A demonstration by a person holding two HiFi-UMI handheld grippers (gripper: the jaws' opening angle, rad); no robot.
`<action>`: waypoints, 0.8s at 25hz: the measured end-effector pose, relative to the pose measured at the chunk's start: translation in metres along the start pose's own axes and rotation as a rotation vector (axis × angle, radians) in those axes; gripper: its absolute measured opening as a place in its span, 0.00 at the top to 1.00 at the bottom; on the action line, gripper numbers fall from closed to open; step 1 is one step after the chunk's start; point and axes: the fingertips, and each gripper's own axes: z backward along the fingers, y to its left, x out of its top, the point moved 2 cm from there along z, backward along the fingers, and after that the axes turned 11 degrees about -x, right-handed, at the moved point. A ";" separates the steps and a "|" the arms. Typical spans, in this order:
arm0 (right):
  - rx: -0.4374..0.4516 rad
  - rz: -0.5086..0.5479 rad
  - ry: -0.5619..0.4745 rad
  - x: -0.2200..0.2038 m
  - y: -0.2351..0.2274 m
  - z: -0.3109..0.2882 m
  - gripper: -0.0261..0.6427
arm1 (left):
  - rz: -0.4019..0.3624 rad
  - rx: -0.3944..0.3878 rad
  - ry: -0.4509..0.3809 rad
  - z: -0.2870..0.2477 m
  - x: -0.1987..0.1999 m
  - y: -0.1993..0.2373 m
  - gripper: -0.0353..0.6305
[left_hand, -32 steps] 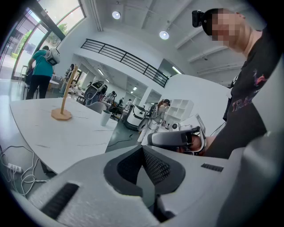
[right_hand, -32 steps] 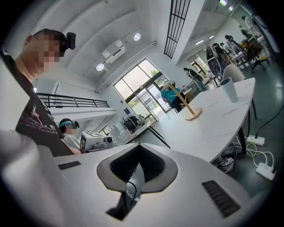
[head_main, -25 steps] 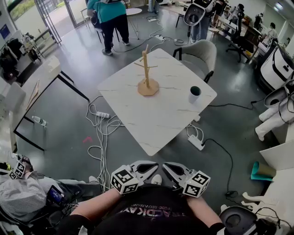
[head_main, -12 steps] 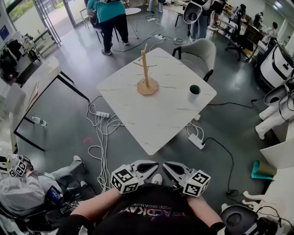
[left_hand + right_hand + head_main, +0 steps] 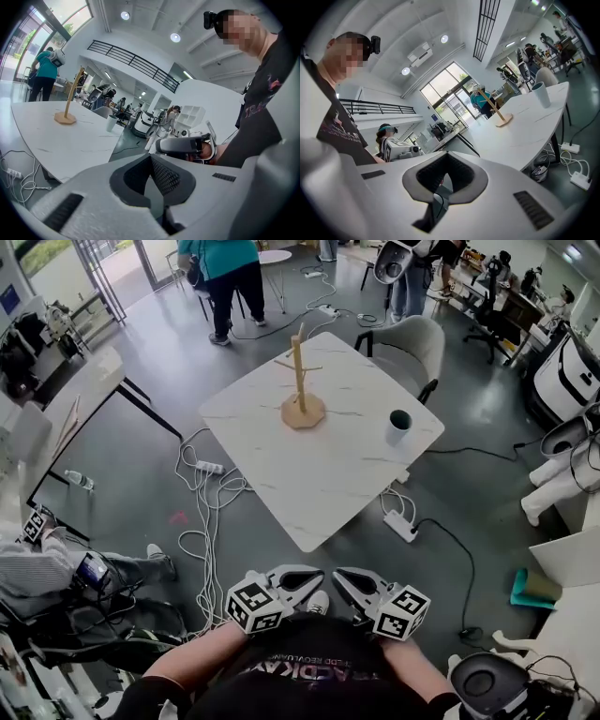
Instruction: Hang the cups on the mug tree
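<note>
Workshop with a grey concrete floor; white marble-look square table (image 5: 309,493) stands mid-room. White cup with dark inside (image 5: 398,428) stands upright near its right corner, not hung, well apart from the light wooden mug tree (image 5: 301,395) toward the far side. Grey padded chair (image 5: 412,348) sits behind that corner. White power strip (image 5: 208,468) and looped cables lie off the left edge. Left gripper (image 5: 314,578) and right gripper (image 5: 340,578) are both clenched on nothing, at the person's chest, well short of the table.
</note>
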 end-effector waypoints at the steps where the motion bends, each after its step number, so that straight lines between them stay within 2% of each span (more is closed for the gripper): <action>1: 0.000 0.001 0.003 0.000 0.000 0.000 0.95 | 0.002 0.002 -0.002 0.000 0.000 0.000 0.95; 12: 0.008 0.008 -0.002 0.002 0.000 -0.009 0.95 | 0.007 0.034 -0.015 0.012 -0.002 0.004 0.95; 20: -0.020 -0.008 -0.030 0.008 0.000 -0.020 0.95 | 0.005 0.049 -0.016 0.031 0.005 0.014 0.95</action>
